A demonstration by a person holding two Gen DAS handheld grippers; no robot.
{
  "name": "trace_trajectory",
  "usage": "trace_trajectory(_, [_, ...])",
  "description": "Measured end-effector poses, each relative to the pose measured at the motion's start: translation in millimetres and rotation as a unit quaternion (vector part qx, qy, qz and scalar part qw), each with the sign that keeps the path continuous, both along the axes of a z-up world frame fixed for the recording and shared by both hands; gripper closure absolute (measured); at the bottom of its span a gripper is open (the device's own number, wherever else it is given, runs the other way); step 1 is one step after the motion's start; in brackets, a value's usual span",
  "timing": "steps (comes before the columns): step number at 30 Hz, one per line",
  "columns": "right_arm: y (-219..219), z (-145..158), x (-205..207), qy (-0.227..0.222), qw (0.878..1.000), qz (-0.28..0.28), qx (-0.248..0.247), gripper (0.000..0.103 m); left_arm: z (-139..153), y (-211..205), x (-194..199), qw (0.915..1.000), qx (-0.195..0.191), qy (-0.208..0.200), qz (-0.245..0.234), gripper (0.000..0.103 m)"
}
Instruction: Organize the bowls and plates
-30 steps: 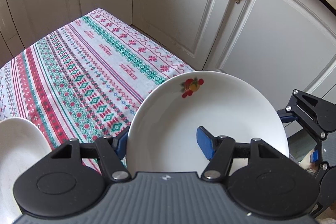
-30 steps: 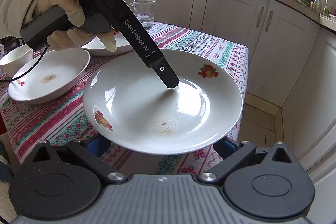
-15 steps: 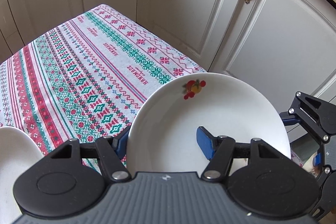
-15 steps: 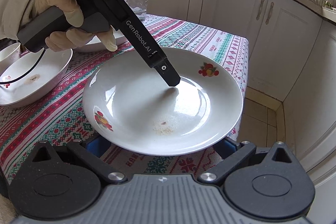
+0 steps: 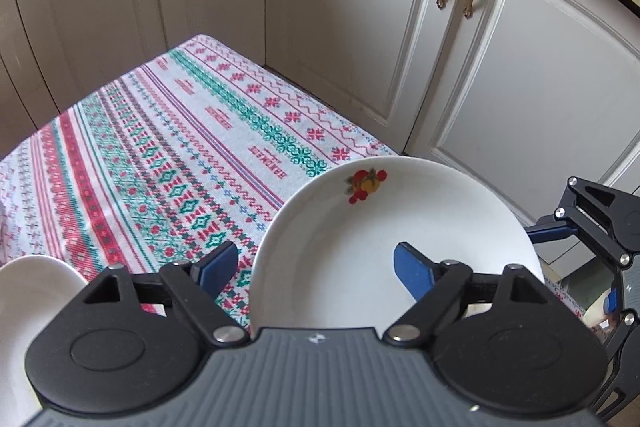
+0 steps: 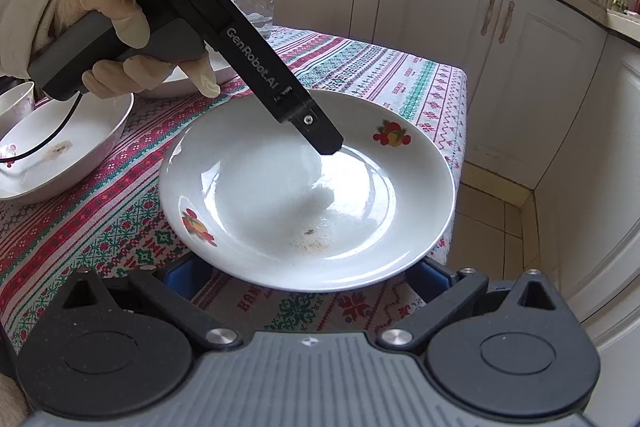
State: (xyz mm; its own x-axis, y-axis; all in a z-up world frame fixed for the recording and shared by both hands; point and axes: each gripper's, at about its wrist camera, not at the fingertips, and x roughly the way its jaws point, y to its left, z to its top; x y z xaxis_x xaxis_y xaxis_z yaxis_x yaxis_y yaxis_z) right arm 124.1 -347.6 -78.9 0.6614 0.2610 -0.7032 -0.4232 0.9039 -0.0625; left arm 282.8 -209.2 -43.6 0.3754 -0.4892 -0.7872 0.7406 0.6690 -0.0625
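Left wrist view: the left gripper [image 5: 316,269] had its jaws opening around the rim of the white plate [image 5: 384,239]. One blue finger [image 5: 412,269] stood above the plate's inside, the other [image 5: 218,261] stood clear of the edge on the outside, so neither pressed on it. The plate sat at the near corner of the table's patterned cloth [image 5: 168,155], its fruit print on the far side. The right gripper [image 5: 600,227] showed only as a black frame at the picture's right edge, beside the plate. A second white dish [image 5: 28,291] was cut off at lower left.

Right wrist view: the plate [image 6: 280,211] lay straight ahead of the right gripper [image 6: 304,277], nearer to it than anything else, its near rim covering both blue fingers. They stood wide on either side of that rim, but whether they touched it I cannot tell. The left gripper [image 6: 320,139], held by a gloved hand [image 6: 100,39], reached down over the plate from the left. A bowl [image 6: 60,155] sat to the left on the cloth, with another dish and a glass [image 6: 256,7] behind, partly hidden
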Motion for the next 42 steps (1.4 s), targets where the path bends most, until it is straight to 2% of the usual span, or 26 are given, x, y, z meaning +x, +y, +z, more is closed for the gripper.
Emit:
trace_trajectory(9, [1.2, 20.0, -32.7, -0.019, 1.0, -0.012, 0.006, 0.0, 36.1, 43.1, -40.9, 0.9976, -0.024, -0.058, 0.031, 0.014])
trace_trajectory(12, [5.6, 26.5, -47.2, -0.03, 0.999, -0.015, 0.014, 0.0, 46.5, 61.7, -64.5, 0.995, -0.031, -0.083, 0.045, 0.012])
trace_trajectory(19, [26.1, 32.2, -74.8, -0.038, 0.999, -0.005, 0.028, 0.0, 53.8, 100.8, -137.2, 0.9853, -0.014, -0.149, 0.082, 0.012])
trace_trajectory(21, [33.9, 32.1, -80.9, -0.04, 0.999, 0.002, 0.031, 0.0, 50.6, 114.6, -153.1, 0.9844, -0.022, -0.143, 0.099, 0.012])
trace_trajectory(26, [56.2, 26.9, -90.6, -0.034, 0.999, 0.017, 0.037, 0.0, 35.5, 152.7, -176.4, 0.9801, -0.047, -0.091, 0.17, 0.012])
trace_trajectory(30, [74.2, 21.6, -96.9, -0.029, 0.998, 0.027, 0.038, 0.0, 27.9, 175.6, -193.2, 0.9738, -0.04, -0.09, 0.205, 0.012])
trace_trajectory(37, [100.1, 14.4, -104.6, -0.023, 0.998, 0.038, 0.035, 0.0, 23.1, 194.6, -209.9, 0.9727, -0.024, -0.103, 0.207, 0.012])
trace_trajectory(42, [115.2, 13.1, -106.7, -0.021, 0.998, 0.047, 0.026, 0.0, 23.3, 204.7, -213.6, 0.9734, -0.042, -0.101, 0.202, 0.012])
